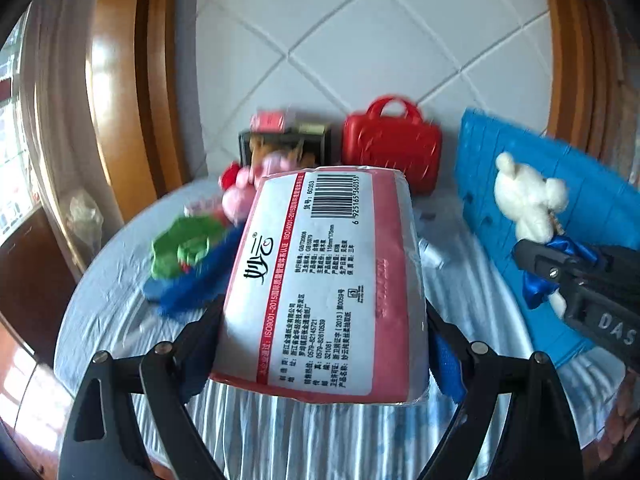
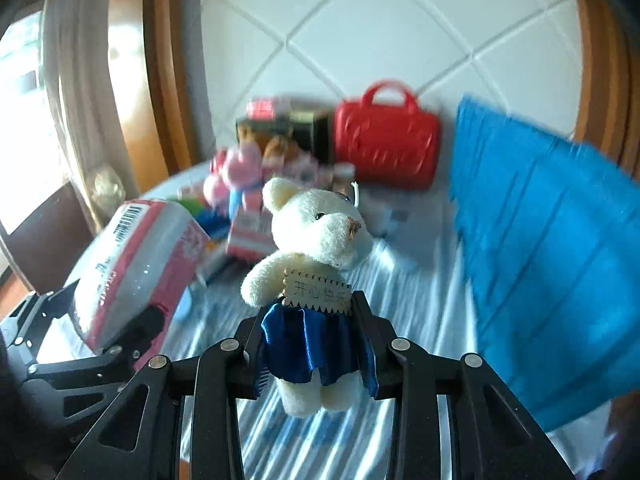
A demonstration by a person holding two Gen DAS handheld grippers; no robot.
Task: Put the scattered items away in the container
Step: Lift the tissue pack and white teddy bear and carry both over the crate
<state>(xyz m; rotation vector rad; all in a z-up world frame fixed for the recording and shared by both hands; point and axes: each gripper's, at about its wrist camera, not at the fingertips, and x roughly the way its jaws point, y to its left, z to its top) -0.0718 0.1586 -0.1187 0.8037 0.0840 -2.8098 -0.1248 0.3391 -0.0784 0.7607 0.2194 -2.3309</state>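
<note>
Two grippers' pads hidden behind tissue pack (image 1: pixel 324 280), bear (image 2: pixel 316 236).

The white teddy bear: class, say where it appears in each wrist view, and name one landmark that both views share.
Left wrist view: the white teddy bear is at the right, held in the right gripper, in front of the blue container.
Right wrist view: the bear is at centre, clamped by its blue skirt.
Shared landmark: the red handbag at the back.
</note>
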